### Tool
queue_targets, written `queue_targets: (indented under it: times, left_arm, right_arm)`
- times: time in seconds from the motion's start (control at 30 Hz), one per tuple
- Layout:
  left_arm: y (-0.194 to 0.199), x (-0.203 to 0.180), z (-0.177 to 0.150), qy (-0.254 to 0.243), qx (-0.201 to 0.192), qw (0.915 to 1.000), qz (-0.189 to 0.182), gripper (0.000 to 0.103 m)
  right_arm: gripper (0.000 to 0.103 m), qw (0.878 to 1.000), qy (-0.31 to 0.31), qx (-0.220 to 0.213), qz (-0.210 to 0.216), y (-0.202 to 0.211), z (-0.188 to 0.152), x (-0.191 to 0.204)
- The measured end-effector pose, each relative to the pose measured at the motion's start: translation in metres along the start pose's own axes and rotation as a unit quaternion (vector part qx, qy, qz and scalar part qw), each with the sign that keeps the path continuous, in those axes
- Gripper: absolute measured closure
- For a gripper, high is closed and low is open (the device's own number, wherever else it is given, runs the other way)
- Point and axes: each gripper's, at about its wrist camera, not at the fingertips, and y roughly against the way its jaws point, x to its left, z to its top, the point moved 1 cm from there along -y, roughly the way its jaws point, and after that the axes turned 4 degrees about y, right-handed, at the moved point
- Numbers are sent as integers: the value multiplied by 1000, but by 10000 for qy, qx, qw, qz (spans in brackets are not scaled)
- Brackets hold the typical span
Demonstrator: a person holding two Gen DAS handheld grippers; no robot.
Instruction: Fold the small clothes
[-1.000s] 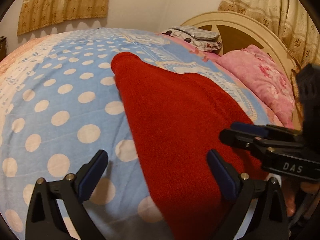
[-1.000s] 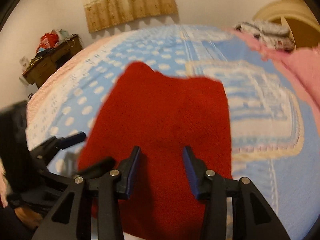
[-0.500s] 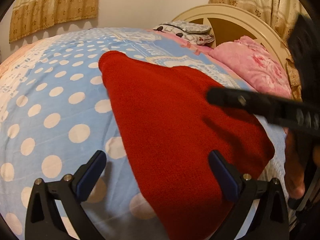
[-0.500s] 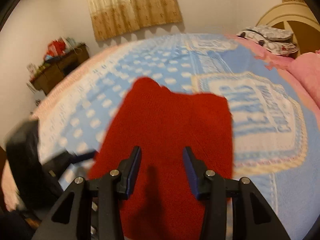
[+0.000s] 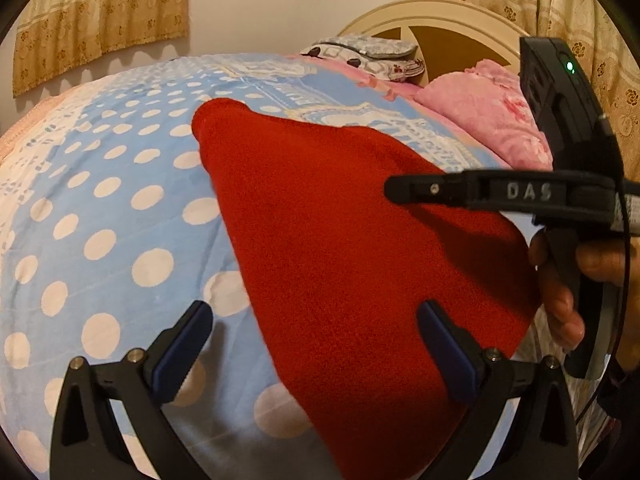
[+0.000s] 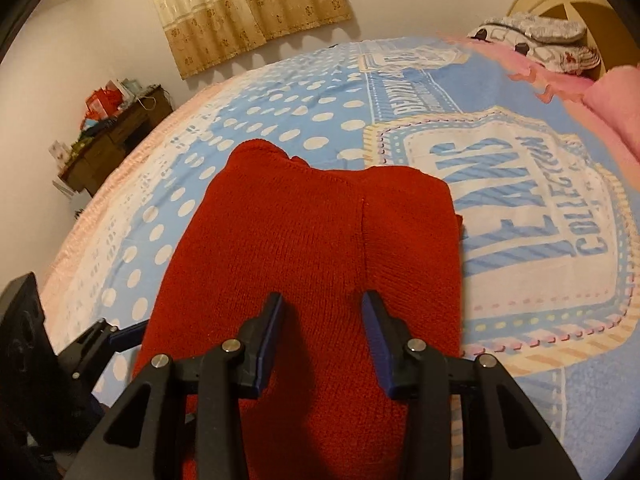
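**Both grippers hovering over the red knit, nothing caught yet**

I am holding the right gripper over the near part of the red knit garment, its jaws partly apart after just closing a little, with only cloth showing below the gap and nothing pinched. I am keeping the left gripper spread wide, its 2 pads straddling the garment's near-left edge without pressing on it. The garment is lying flat on the blue polka-dot bedspread, already looking doubled over, with a seam running up its middle.

Risks I am weighing: the knit looks thick and soft, so a shallow bite may be taking only the top layer and peeling the fold open. The right jaws are sitting mid-panel rather than at an edge, so closing here could bunch a ridge instead of lifting a corner. The bedspread is lying directly beneath, and a deep pinch could be catching it too. The 2 grippers are working close together and could be knocking into each other.

Writing: "DAS" is reading clearly on the right gripper's body in the left view. The bedspread's printed badge is showing "COLLECTION" and larger letters that look like "JEANS"; smaller text is too distorted to read.
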Motion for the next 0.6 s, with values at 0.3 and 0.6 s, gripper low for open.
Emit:
queue_targets:
  times: [0.3,0.6]
  left_arm:
    - [-4,3,0,142,111,9997,-140,0]
    - [-7,9,1,279,216,9989,-320,0]
  right_arm:
    - [50,9977,-56,-673,37,39,2,-19]
    - [42,9903,-1211,-475,479,14,-3,-90]
